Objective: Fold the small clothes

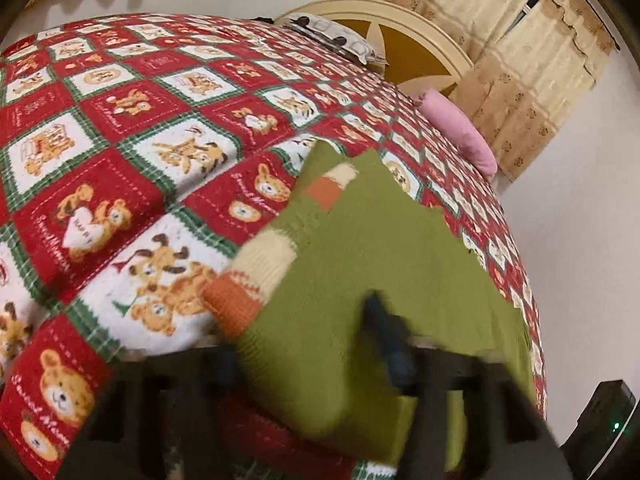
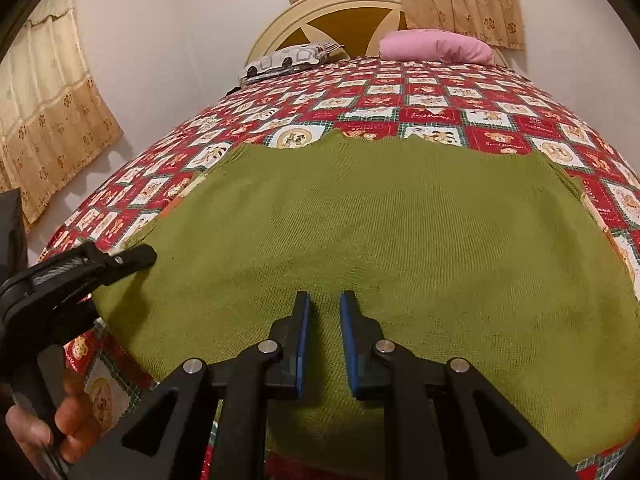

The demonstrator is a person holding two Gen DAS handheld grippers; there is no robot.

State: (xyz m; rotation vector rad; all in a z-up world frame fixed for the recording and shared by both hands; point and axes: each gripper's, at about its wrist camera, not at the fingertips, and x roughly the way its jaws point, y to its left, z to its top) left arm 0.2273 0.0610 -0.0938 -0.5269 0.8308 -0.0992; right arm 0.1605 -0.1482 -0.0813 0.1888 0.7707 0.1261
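A green knit sweater (image 2: 380, 220) lies spread flat on the bed. Its sleeve (image 1: 256, 264) with cream and orange blocks shows in the left wrist view. My left gripper (image 1: 372, 312) is blurred and partly covered by a fold of the green knit (image 1: 360, 248); it looks shut on the sweater's left edge. It also shows in the right wrist view (image 2: 136, 258), closed at that edge. My right gripper (image 2: 325, 300) hovers over the sweater's near middle, jaws a little apart, holding nothing.
The bed carries a red, white and green teddy-bear quilt (image 2: 420, 100). A pink pillow (image 2: 436, 46) and a patterned pillow (image 2: 288, 58) lie by the cream headboard (image 2: 352, 4). Curtains (image 2: 48, 128) hang on the walls. A dark box (image 1: 604, 424) stands beside the bed.
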